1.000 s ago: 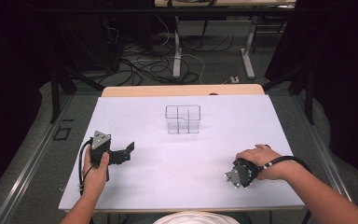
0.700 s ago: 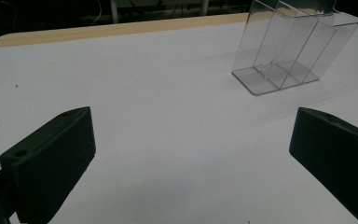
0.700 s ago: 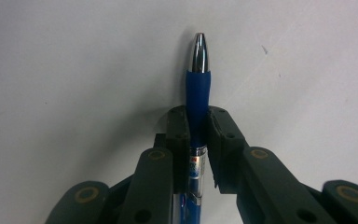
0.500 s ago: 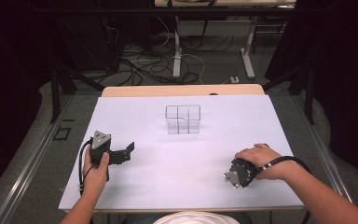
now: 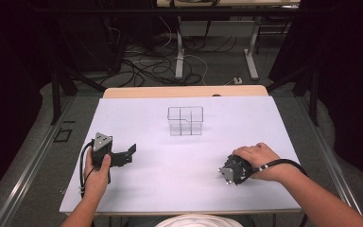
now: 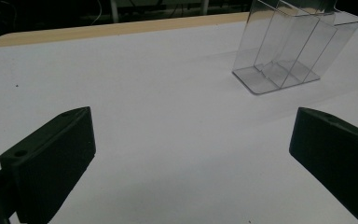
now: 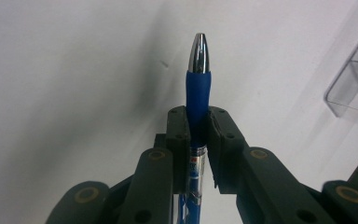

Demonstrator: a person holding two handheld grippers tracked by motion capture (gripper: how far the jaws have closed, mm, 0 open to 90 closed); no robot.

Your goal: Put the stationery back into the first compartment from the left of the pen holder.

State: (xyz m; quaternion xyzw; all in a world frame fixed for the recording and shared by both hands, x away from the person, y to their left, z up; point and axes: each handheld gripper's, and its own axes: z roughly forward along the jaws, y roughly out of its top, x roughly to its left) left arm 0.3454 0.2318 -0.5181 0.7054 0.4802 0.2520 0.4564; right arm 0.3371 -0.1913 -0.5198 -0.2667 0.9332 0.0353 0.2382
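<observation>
Pen (image 7: 198,84): blue with a chrome tip, clamped between the right gripper's (image 7: 197,140) jaws, pointing out past them above the white table (image 5: 170,189).
Right gripper: on the table's near right, a hand over it.
Left gripper (image 5: 123,156): near left, jaws wide apart, nothing between them.
Clear organiser (image 5: 185,121): upright in the middle, well apart from both.

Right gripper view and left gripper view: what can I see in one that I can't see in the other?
The right gripper view has a blue pen with a silver tip, squeezed between the right gripper jaws. The left gripper view has the left gripper with its jaws wide apart and nothing between them, plus a wooden table edge at the back. Both have the white tabletop and the clear plastic box with dividers.
</observation>
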